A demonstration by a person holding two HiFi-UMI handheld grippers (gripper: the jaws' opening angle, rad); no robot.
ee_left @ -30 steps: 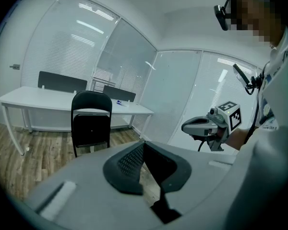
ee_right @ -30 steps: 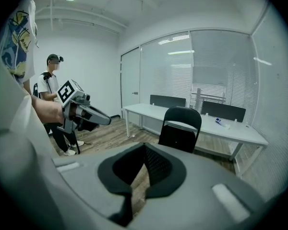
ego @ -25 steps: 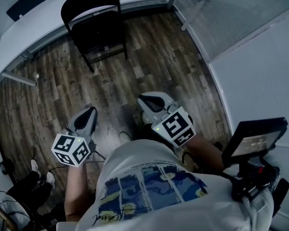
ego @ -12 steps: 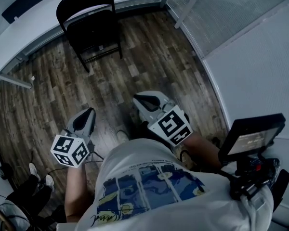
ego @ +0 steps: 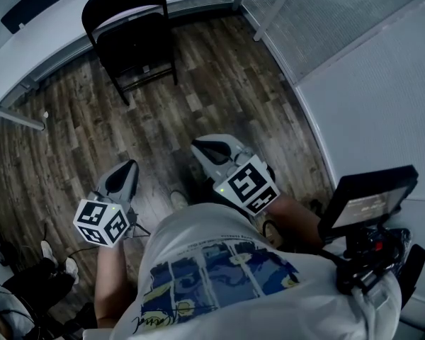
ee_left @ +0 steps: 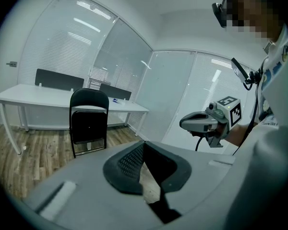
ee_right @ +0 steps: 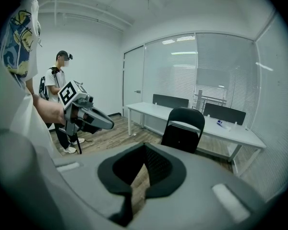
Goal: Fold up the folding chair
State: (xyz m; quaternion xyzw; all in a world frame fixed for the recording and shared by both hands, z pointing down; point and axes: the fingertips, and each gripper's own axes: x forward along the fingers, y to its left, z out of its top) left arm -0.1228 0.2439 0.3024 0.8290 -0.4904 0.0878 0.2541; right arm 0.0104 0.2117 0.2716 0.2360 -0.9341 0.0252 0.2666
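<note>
Well ahead of both tongs, the black folding chair (ego: 131,30) stands unfolded on the wood floor (ego: 219,83), its backrest toward the long white bench (ego: 49,30) just behind it, and you touch it with neither hand. Your left tongs (ego: 129,167) and right tongs (ego: 198,146) hang side by side over the floor, both aimed toward the chair, each with its jaws pressed together on nothing. Beyond your left tongs another person (ee_right: 53,87) stands by the wall.
</note>
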